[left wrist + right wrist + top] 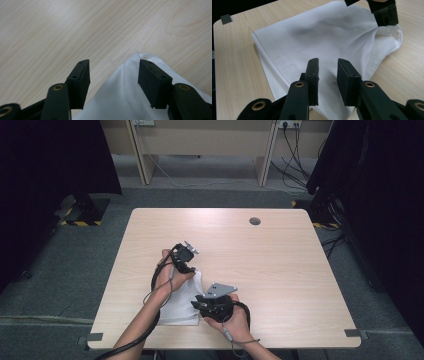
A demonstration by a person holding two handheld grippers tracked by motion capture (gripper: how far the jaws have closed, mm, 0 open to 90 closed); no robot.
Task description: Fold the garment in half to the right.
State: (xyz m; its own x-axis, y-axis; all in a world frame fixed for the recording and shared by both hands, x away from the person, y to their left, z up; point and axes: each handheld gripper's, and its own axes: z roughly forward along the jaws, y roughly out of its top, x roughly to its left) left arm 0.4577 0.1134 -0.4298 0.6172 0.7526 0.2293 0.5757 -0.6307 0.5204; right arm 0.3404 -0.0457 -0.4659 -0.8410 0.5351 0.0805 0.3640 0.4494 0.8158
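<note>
A white cloth (pixel 181 301) is being folded or arranged at the lower centre of the high view, on the table (pixel 280 270). The left gripper (pixel 113 75) is held apart over a raised cloth corner; the right gripper (pixel 328 75) is parted narrowly above the fabric, nothing clamped. Next, a closing pinch on an edge is judged necessary.

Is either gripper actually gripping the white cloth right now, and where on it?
Neither. The left gripper stands open over a raised corner of the white cloth; the right gripper hangs over its near edge with a gap between the pads.
</note>
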